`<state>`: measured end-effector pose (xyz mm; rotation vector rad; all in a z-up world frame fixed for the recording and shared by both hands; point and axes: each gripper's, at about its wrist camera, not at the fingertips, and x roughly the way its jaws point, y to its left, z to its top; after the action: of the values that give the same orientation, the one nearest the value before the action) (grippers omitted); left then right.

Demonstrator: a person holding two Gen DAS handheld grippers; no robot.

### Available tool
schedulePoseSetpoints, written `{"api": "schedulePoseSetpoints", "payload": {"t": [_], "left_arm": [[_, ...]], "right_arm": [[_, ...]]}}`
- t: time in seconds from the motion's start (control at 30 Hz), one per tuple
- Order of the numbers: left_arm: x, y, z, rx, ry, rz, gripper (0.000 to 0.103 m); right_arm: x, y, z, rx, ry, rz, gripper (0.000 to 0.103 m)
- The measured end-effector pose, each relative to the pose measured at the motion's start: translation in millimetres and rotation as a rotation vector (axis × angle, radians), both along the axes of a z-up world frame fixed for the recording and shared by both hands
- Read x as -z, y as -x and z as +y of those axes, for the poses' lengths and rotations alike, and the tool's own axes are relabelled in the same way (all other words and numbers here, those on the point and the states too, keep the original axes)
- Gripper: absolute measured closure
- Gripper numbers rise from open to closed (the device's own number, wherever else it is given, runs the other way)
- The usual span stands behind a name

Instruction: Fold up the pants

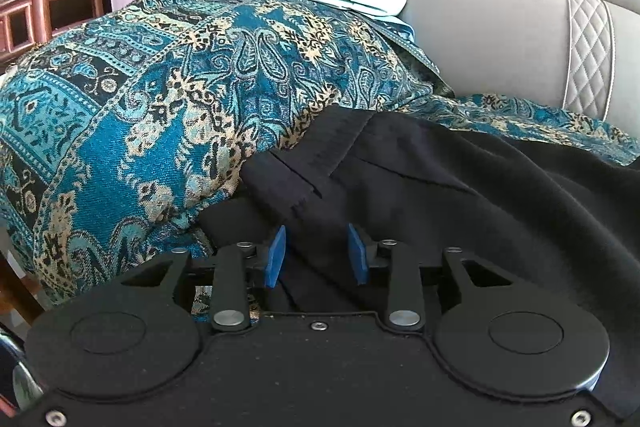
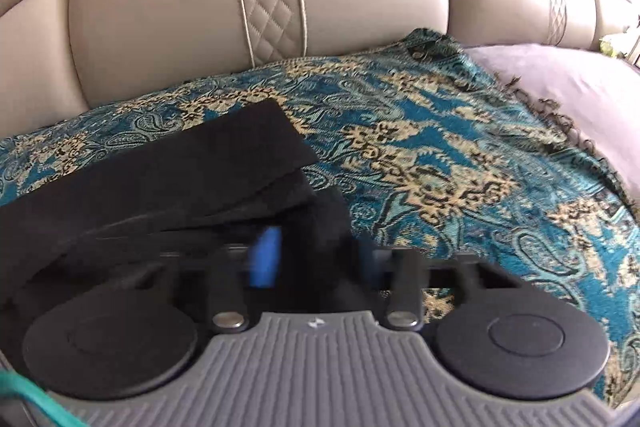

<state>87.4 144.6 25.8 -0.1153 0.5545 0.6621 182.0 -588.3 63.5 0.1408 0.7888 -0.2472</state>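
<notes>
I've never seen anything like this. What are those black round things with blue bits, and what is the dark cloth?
Those are two grabbing tools that a person holds, one in each hand. Each has a small camera looking out along its two fingers, so each picture is taken from one tool. The blue bits are soft pads on the fingers.

The dark cloth is a pair of black pants lying on a blue patterned blanket spread over a beige sofa.

The left gripper has pants cloth lying between its pads, which stand apart. The right gripper is blurry, but black cloth sits bunched between its fingers, and it seems closed on it.
</notes>
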Motion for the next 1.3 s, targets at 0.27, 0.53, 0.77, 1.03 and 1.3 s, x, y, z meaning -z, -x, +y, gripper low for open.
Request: {"api": "schedulePoseSetpoints", "payload": {"t": [0.27, 0.53, 0.77, 1.03, 1.3], "left_arm": [[0.9, -4.7, -4.2, -0.026, -0.023, 0.011, 0.07], [3.3, -5.8, -7.6, -0.017, -0.063, 0.016, 0.069], [4.1, -3.9, -6.3, -0.007, -0.064, 0.005, 0.068], [3.8, -2.5, -5.8, -0.01, -0.05, -0.008, 0.068], [6.3, -2.5, -10.4, -0.005, -0.081, -0.01, 0.068]], "right_arm": [[-9.4, -1.2, 16.6, 0.086, 0.197, -0.095, 0.096], [16.2, -28.7, -2.7, 0.289, 0.29, -0.004, 0.088], [-19.5, -13.5, -2.1, 0.366, 0.107, -0.15, 0.048], [-14.9, -55.9, 5.4, 0.285, -0.047, -0.033, 0.033], [-3.1, -70.1, 11.8, 0.319, -0.079, -0.039, 0.033]]}}
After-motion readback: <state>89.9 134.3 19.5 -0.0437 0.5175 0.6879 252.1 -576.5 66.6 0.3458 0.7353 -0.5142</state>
